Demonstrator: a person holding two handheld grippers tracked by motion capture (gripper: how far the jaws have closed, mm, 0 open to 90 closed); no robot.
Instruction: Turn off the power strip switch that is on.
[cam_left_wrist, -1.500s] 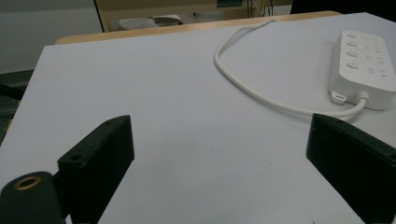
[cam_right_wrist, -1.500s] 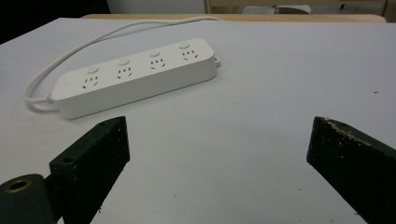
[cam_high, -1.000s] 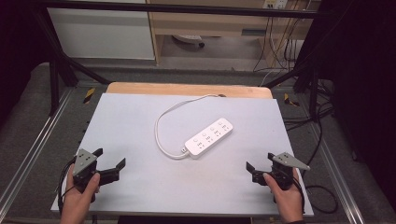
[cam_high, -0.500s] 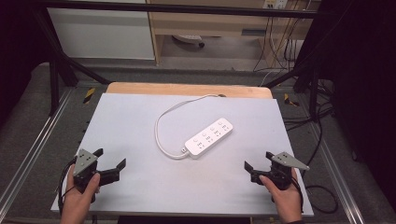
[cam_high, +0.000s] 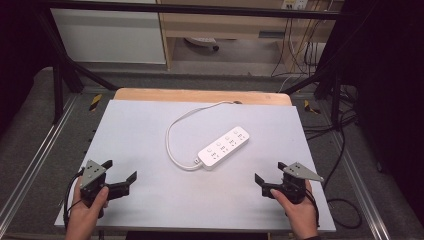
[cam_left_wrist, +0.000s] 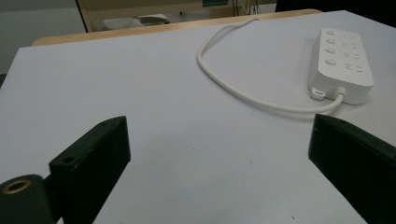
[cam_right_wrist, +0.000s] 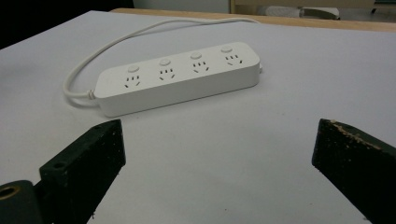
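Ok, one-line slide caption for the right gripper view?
Open right gripper faces a white power strip lying untouched on the grey table.

A white power strip (cam_high: 223, 147) with four sockets and four round buttons lies flat and diagonal at mid-tabletop (cam_high: 150, 125). Its white cord (cam_high: 172, 135) loops from the near end toward the far edge.

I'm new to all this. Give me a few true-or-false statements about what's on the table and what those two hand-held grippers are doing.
1. The power strip lies on the table. True.
2. The left hand-held gripper grips the cord. False: its jaws are wide open, clear of the cord.
3. The right hand-held gripper is open. True.
4. The strip has two switch buttons. False: four.
5. A plug sits in a socket. False: none.
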